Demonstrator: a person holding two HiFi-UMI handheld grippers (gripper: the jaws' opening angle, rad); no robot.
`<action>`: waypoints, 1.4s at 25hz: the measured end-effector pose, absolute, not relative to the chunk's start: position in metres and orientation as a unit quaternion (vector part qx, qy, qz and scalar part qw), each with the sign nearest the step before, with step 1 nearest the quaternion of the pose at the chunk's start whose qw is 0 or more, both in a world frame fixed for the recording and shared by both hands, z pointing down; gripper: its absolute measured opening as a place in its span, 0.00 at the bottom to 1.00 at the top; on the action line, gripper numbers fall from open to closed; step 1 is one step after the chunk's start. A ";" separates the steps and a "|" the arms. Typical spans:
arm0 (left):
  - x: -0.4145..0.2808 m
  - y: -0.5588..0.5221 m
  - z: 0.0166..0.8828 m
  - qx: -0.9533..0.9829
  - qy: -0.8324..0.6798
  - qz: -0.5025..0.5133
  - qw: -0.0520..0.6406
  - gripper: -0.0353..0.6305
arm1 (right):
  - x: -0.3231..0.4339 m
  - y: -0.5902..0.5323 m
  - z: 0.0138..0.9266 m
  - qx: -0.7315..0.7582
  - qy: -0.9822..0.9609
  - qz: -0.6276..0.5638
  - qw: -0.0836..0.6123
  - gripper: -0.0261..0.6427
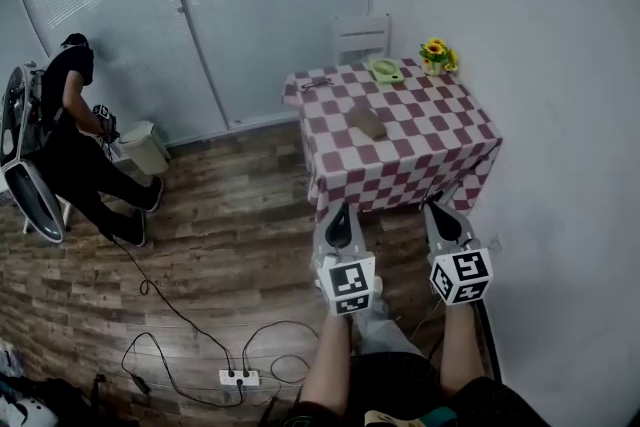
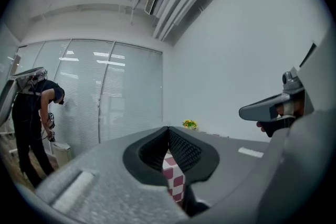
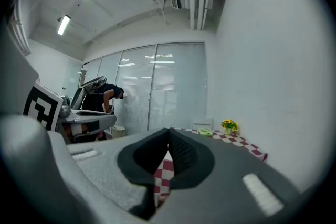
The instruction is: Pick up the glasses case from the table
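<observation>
The glasses case [image 1: 368,123], a grey-brown oblong box, lies near the middle of the table with the red-and-white checked cloth [image 1: 440,140]. Both grippers hover in front of the table's near edge, well short of the case. My left gripper [image 1: 339,211] is shut with nothing in it; its tips meet in the left gripper view [image 2: 168,129]. My right gripper [image 1: 438,208] is shut and empty too, as the right gripper view shows [image 3: 168,131]. In both gripper views the jaws hide the case; only checked cloth [image 2: 172,176] shows between them.
On the table's far side are a green dish [image 1: 384,69], a pot of sunflowers [image 1: 437,54] and a pair of glasses [image 1: 316,83]. A white chair [image 1: 361,37] stands behind. A person [image 1: 72,130] bends at the left wall. Cables and a power strip [image 1: 239,377] lie on the wooden floor.
</observation>
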State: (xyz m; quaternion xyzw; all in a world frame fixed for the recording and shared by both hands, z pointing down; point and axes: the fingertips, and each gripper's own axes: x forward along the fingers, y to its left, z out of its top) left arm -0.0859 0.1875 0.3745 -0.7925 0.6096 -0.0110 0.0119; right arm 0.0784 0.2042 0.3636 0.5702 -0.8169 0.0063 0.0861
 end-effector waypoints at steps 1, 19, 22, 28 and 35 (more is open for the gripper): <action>-0.086 0.183 0.377 -0.793 0.609 -0.009 0.008 0.07 | 0.076 0.199 0.365 0.567 -0.819 0.006 0.089 0.04; -0.106 0.072 0.455 -0.766 0.635 -0.063 -0.080 0.07 | 0.056 0.056 0.428 0.514 -0.846 0.060 0.127 0.04; -0.096 0.046 0.471 -0.766 0.631 -0.079 -0.097 0.07 | 0.067 0.027 0.442 0.516 -0.843 0.073 0.132 0.04; -0.065 -0.013 0.483 -0.772 0.618 -0.106 -0.099 0.07 | 0.095 -0.030 0.466 0.524 -0.836 0.101 0.128 0.04; -0.027 -0.086 0.455 -0.772 0.623 -0.109 -0.056 0.07 | 0.139 -0.100 0.453 0.530 -0.835 0.102 0.107 0.04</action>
